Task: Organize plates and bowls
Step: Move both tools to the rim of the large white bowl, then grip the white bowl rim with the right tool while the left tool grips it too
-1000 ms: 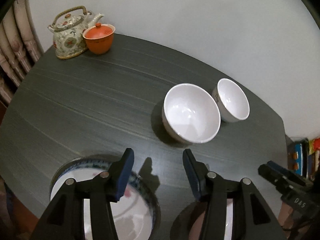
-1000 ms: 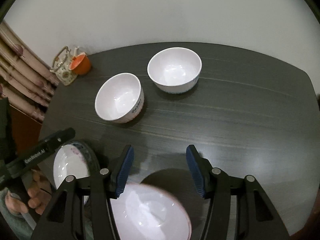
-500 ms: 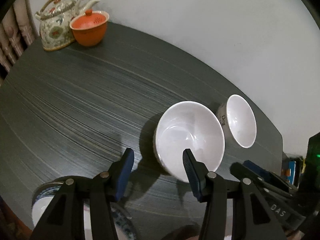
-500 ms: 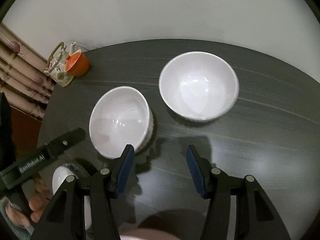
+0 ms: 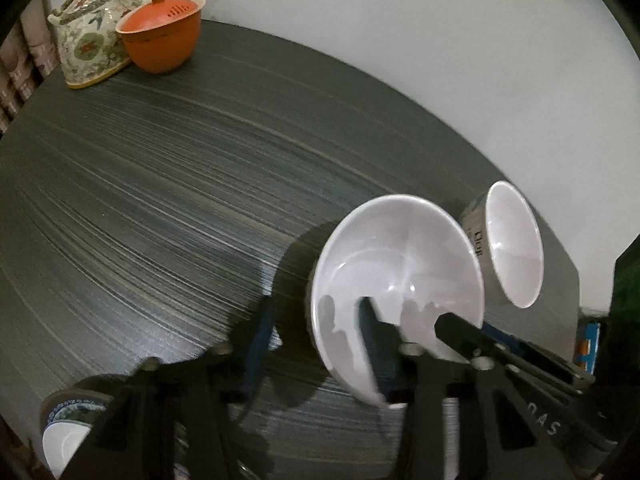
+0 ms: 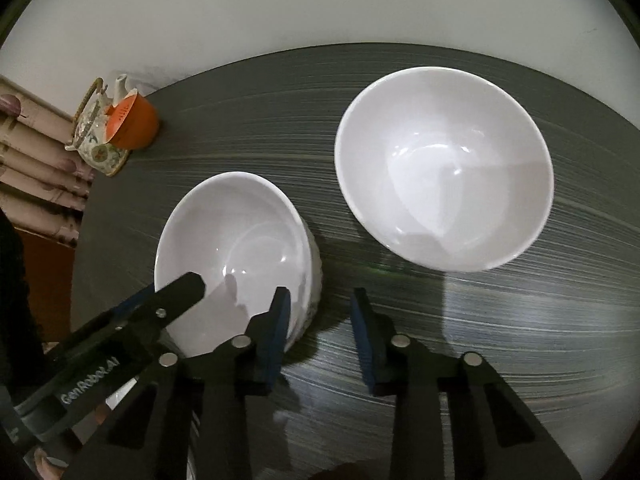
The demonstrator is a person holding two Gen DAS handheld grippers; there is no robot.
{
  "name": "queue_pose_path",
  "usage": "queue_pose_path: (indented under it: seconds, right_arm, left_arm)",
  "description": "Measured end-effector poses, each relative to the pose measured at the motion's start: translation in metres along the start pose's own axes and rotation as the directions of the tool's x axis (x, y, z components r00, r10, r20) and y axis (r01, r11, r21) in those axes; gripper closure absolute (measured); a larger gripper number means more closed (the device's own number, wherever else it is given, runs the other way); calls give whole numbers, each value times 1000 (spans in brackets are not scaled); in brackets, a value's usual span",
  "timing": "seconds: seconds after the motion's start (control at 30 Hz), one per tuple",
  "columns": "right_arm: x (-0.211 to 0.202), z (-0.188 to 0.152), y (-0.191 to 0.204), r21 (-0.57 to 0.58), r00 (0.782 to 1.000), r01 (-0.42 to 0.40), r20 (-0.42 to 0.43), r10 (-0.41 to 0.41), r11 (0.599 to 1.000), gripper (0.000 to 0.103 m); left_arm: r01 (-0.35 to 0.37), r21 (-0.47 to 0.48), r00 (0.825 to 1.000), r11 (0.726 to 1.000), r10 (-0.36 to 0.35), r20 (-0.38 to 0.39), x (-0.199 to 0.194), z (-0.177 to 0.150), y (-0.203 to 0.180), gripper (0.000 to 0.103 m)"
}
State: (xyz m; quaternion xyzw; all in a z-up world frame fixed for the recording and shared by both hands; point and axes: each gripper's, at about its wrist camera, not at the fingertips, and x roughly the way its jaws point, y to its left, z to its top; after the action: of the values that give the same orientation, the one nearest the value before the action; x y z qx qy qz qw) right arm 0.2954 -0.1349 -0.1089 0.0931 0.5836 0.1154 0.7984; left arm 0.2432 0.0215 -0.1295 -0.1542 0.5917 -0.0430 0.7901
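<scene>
Early stage: on the dark surface point(image 6: 520, 340) nothing is nested or stacked yet. The blue-rimmed plate point(image 5: 64, 412) sits alone at the near edge, and the far bowl point(image 6: 444, 168) and near bowl point(image 6: 224, 232) stand upright, close together but separate. Left gripper point(image 5: 316, 320) and right gripper point(image 6: 320, 308) each straddle opposite rims of the near bowl, one finger inside and one outside. Their jaws are closing but the pads aren't pinching the wall yet, so the lift, nesting and plate sorting all look still to do.

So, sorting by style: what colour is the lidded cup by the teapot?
Orange cup, clearest in the left wrist view.
</scene>
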Motion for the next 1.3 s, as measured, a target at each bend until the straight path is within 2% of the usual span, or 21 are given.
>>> queue_pose_path:
  seconds: [0.1, 0.17, 0.47, 0.7, 1.0, 1.3]
  right_arm:
    - [4, 1, 1, 1, 1000, -8, 8, 8, 1000, 81]
    - [6, 2, 3, -6, 1000, -18, 6, 18, 1000, 88]
    - [7, 0, 6, -6, 1000, 1, 12, -1, 1000, 89]
    - [5, -2, 6, 9, 1000, -8, 8, 8, 1000, 89]
    - [-12, -11, 6, 0, 1000, -7, 27, 7, 1000, 89]
    - [-47, -19, 3, -7, 996, 21, 81, -21, 1000, 89]
  left_arm:
    - [-1, 2, 1000, 1000, 2, -25, 11, -1, -3, 83]
    - [-12, 11, 1000, 1000, 12, -28, 14, -1, -4, 85]
    - [-29, 35, 1000, 999, 29, -11, 14, 2, -14, 87]
    - [-30, 46, 999, 998, 31, -9, 10, -14, -30, 87]
    - [-28, 66, 1000, 997, 28, -2, 1, -24, -45, 87]
    - [-15, 116, 1000, 993, 14, 10, -18, -42, -69, 87]
